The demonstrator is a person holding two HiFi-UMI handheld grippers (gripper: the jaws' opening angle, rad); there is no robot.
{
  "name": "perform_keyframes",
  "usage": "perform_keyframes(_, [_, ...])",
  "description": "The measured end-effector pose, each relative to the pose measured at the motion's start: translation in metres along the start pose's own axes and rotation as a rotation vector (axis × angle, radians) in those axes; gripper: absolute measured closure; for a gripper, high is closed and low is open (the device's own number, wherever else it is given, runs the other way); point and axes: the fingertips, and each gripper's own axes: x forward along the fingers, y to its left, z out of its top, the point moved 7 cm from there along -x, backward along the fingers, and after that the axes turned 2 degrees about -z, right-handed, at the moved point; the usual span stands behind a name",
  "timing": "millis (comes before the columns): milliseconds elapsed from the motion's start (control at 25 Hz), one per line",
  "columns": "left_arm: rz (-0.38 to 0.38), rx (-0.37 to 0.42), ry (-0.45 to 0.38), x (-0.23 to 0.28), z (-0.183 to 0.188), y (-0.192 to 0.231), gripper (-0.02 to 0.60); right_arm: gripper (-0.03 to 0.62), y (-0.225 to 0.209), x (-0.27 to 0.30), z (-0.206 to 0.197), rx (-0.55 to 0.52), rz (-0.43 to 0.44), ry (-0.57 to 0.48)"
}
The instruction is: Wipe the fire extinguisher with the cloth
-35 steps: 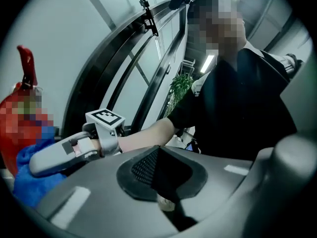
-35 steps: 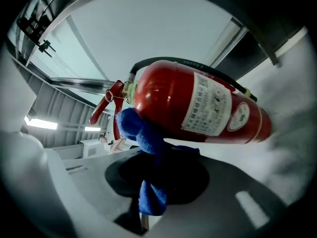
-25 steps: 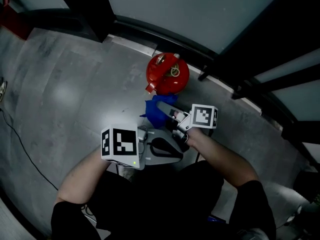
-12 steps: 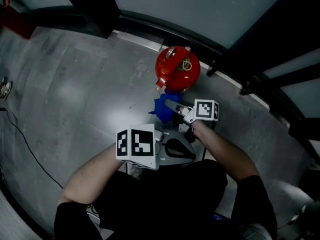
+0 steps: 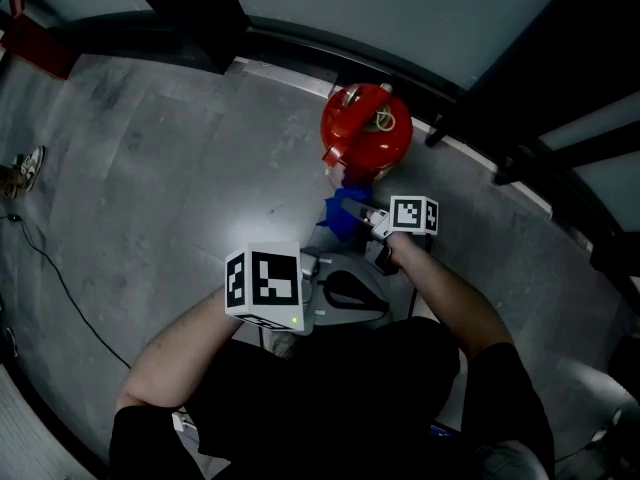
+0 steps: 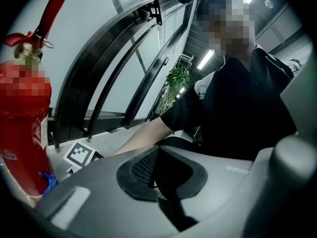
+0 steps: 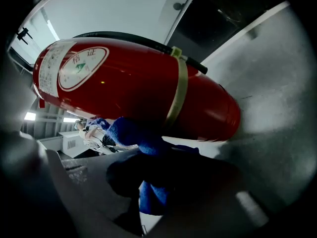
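Head view puts the left gripper (image 5: 350, 296) nearest the person, low in front of the body. Its jaws are together with nothing between them, and its own view shows the same.

Just beyond it, the right gripper (image 5: 366, 218) is clamped on the bunched blue cloth (image 5: 343, 214). Over the last second this gripper has carried the cloth forward, from short of the fire extinguisher (image 5: 366, 128) up to its side, while the left gripper has hung back.

Right gripper view now shows the cloth lying against the red cylinder, just beside the pale band that circles it. That reads as contact made and a wiping stroke beginning, with most of the body probably not yet covered.

Farthest off, the extinguisher stands upright on the grey floor (image 5: 170, 188), close to the floor's far edge, where it meets the dark frame (image 5: 300, 46) of the glazed wall. The left gripper is not steadying the extinguisher, so a firm push could rock it.
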Motion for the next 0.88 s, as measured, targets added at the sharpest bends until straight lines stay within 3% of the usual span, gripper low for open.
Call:
perform_keyframes(160, [0.011,0.004,0.006,-0.005,-0.002,-0.003,0.574,0.505,-0.007,0.007,-0.003,0.011,-0.002,0.014])
perform_keyframes(880, [0.054,-0.016,-0.008,-0.024,-0.01,-0.008,0.574,0.505,-0.066,0.027,-0.007,-0.035,-0.246,0.048])
